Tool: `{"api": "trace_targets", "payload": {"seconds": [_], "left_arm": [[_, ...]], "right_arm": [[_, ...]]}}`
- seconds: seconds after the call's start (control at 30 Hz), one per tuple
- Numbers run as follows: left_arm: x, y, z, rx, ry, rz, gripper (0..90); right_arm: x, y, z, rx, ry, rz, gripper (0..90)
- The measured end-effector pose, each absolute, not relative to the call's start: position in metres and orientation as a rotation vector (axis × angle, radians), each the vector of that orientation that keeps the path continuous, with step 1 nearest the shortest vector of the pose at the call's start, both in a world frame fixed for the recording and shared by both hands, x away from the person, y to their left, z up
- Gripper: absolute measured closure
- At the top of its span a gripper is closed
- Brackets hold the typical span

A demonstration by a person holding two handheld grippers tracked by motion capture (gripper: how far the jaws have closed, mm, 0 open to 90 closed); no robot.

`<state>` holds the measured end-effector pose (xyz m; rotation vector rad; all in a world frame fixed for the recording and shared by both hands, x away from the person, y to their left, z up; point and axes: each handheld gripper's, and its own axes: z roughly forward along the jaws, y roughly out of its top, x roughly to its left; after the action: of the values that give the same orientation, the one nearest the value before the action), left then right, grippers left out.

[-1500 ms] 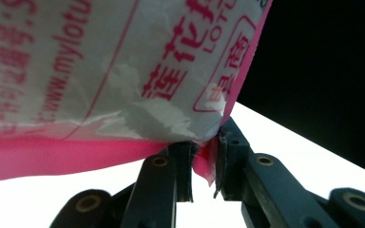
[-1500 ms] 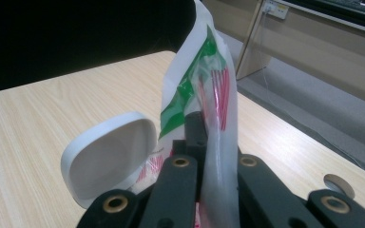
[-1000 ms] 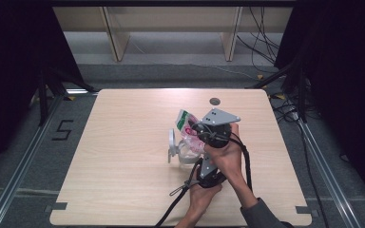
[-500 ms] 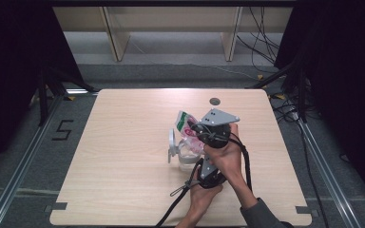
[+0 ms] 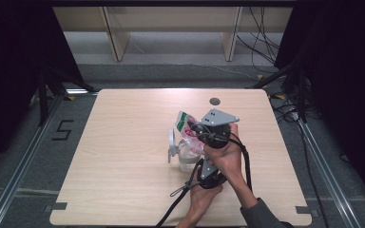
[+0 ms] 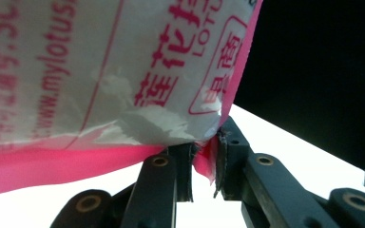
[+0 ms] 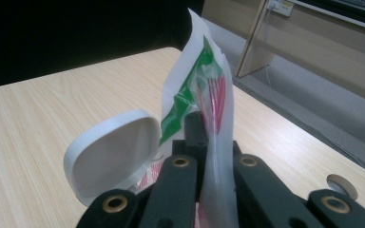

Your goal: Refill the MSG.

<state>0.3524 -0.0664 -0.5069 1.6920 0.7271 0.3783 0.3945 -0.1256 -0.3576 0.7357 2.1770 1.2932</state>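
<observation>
We see both grippers clamped on the packet — right gripper pinching its edge, left gripper its pink corner — probably above the container, lid beside.

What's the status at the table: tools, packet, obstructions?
Left tool shut on packet corner. Right tool shut on its edge. White lid open beside it. Nothing obstructing.

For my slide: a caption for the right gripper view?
Right gripper shut on a plastic packet, beside an open white lid.
</observation>
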Motion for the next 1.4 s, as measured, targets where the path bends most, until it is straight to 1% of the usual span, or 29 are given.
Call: {"api": "trace_targets", "payload": {"seconds": [0.1,0.23,0.27,0.5,0.57,0.6,1.4], "left_arm": [[0.3517,-0.0691,-0.5073,1.654,0.746,0.368,78.6],[0.3517,-0.0691,-0.5074,1.654,0.745,0.369,78.5],[0.3522,-0.0665,-0.5070,1.688,0.728,0.378,78.6],[0.3530,-0.0654,-0.5064,1.695,0.722,0.372,78.6],[0.3526,-0.0719,-0.5070,1.595,0.774,0.349,78.6],[0.3530,-0.0722,-0.5068,1.588,0.777,0.347,78.6],[0.3534,-0.0715,-0.5049,1.599,0.767,0.359,78.6]], "right_arm": [[0.3945,-0.1257,-0.3576,0.735,2.177,1.296,90.0],[0.3947,-0.1259,-0.3575,0.728,2.178,1.297,90.0],[0.3939,-0.1257,-0.3575,0.741,2.178,1.298,90.0],[0.3939,-0.1255,-0.3571,0.723,2.165,1.294,90.0],[0.3939,-0.1254,-0.3566,0.719,2.174,1.294,90.0],[0.3933,-0.1246,-0.3568,0.727,2.175,1.299,90.0],[0.3926,-0.1234,-0.3549,0.734,2.185,1.301,90.0]]}}
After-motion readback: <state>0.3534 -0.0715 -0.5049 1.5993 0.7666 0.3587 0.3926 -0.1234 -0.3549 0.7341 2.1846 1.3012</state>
